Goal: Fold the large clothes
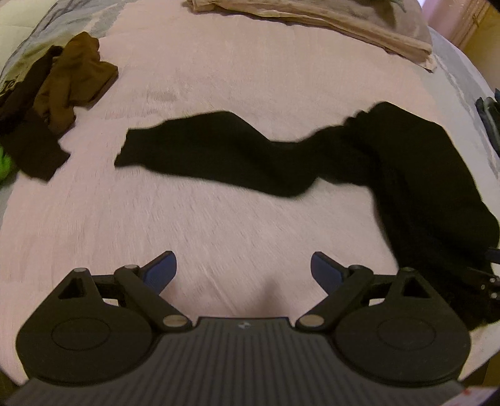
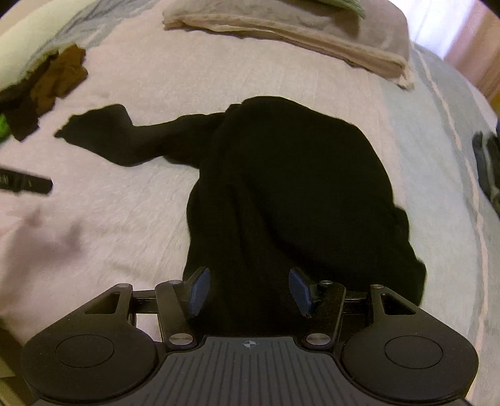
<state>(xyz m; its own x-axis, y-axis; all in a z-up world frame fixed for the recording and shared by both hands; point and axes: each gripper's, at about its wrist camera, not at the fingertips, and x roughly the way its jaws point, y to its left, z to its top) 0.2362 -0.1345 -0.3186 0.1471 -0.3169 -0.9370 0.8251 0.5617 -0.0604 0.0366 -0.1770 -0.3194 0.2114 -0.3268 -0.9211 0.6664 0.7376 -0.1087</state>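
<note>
A large black garment (image 1: 406, 175) lies rumpled on the pink bedspread (image 1: 218, 225), one long sleeve (image 1: 218, 153) stretched out to the left. My left gripper (image 1: 243, 265) is open above bare bedspread, in front of the sleeve and apart from it. In the right wrist view the black garment (image 2: 297, 187) fills the middle, its sleeve (image 2: 125, 137) trailing to the left. My right gripper (image 2: 248, 282) is open over the near edge of the garment, its blue fingers (image 2: 200, 290) spread on either side of the cloth, holding nothing.
A brown and dark heap of clothes (image 1: 56, 100) lies at the left. Folded beige cloth (image 1: 343, 25) sits at the far edge, also (image 2: 312, 40) in the right view. The left gripper's tip (image 2: 28, 184) shows at the left. A dark object (image 2: 487, 162) lies at the right edge.
</note>
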